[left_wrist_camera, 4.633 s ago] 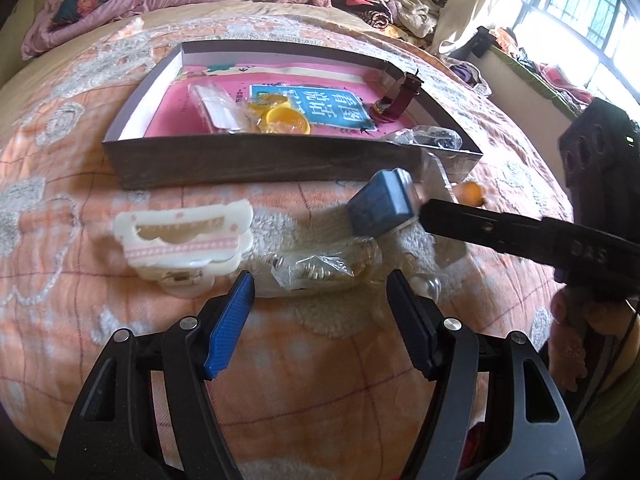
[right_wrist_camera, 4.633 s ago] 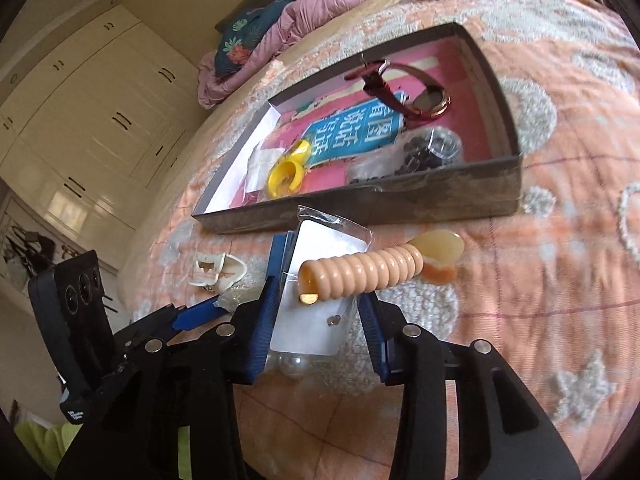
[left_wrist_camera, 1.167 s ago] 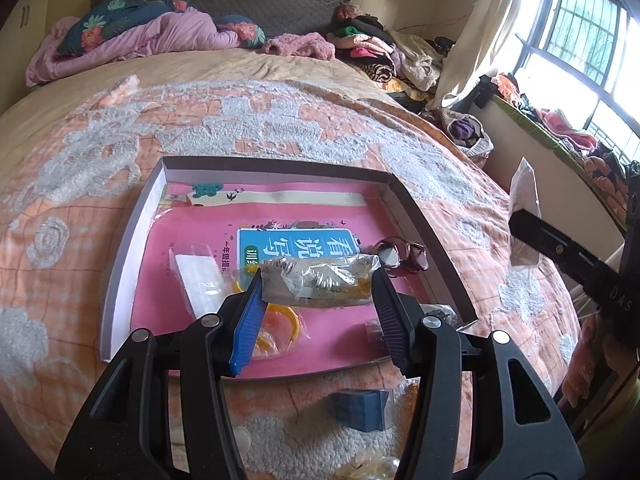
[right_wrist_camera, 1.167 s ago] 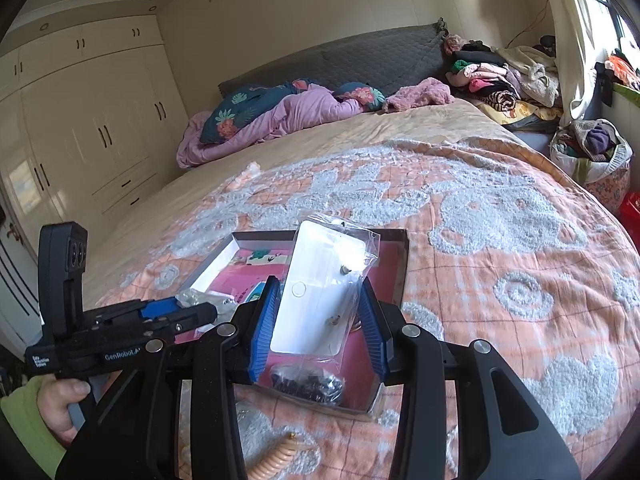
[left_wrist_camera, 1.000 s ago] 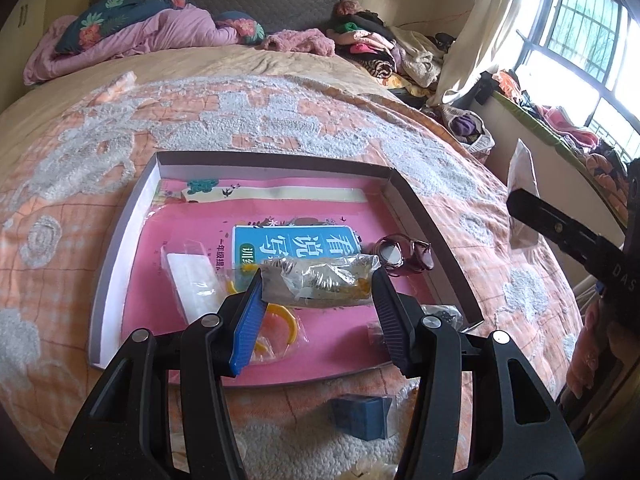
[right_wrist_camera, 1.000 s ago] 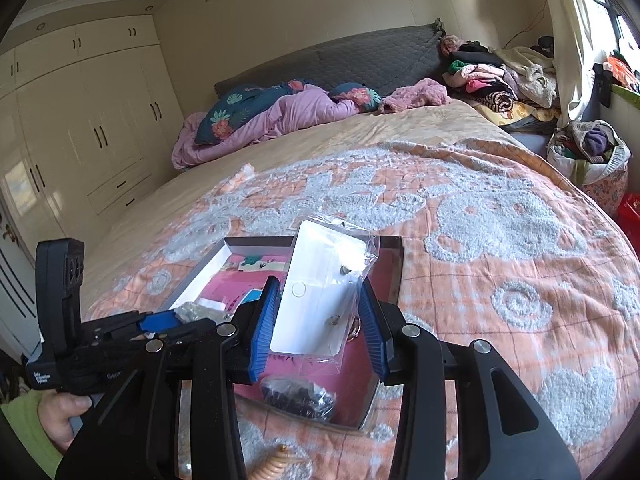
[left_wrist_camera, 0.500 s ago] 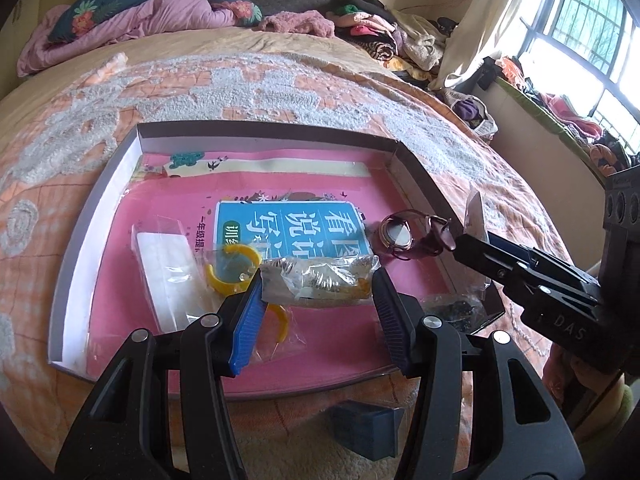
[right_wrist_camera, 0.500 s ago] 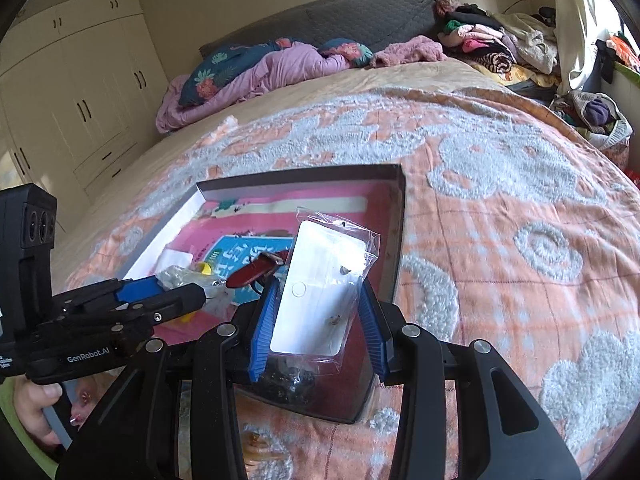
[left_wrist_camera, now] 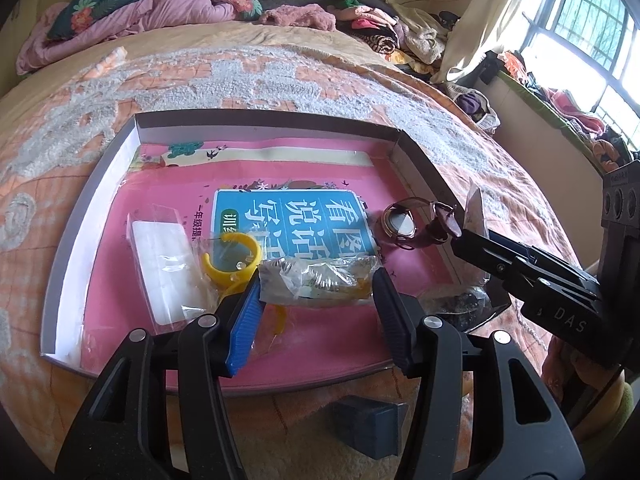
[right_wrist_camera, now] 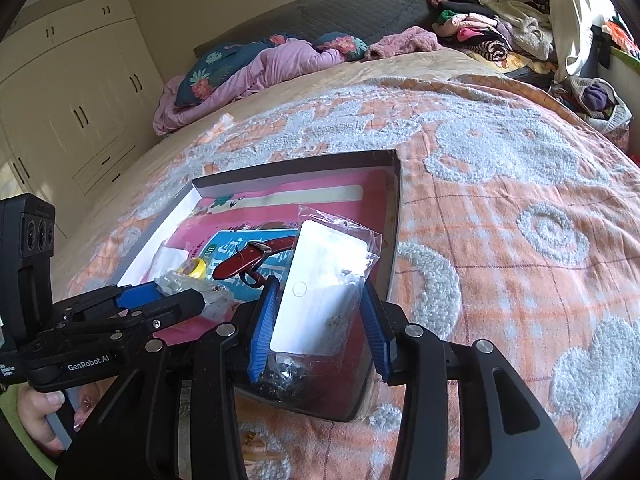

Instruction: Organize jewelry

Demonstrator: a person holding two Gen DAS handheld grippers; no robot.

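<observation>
We work over a bed (left_wrist_camera: pixel 280 76) covered with an orange checked blanket with white tufted patterns; pillows and a pink quilt (right_wrist_camera: pixel 256 68) lie at its head, piled clothes (left_wrist_camera: pixel 384 36) sit by the window, and white cupboards (right_wrist_camera: pixel 72 92) line the wall.

A shallow box (left_wrist_camera: pixel 92 184) with a pink lining rests on the blanket. Our left tool (left_wrist_camera: pixel 316 300) pinches a crumpled clear bag of jewelry (left_wrist_camera: pixel 320 278) between its blue pads, held over the near part of the box. Our right tool (right_wrist_camera: pixel 320 320) pinches a clear packet with a white card (right_wrist_camera: pixel 324 292), held upright above the box's near right corner.

The left view shows, inside the box, a flat clear packet (left_wrist_camera: pixel 164 264), a yellow ring (left_wrist_camera: pixel 232 260), a watch (left_wrist_camera: pixel 404 226) and a bag of dark beads (left_wrist_camera: pixel 456 300), plus a small blue box (left_wrist_camera: pixel 368 426) on the blanket in front. The right view shows the watch's red strap (right_wrist_camera: pixel 248 260) instead, and the hand (right_wrist_camera: pixel 40 412) gripping the left tool.
</observation>
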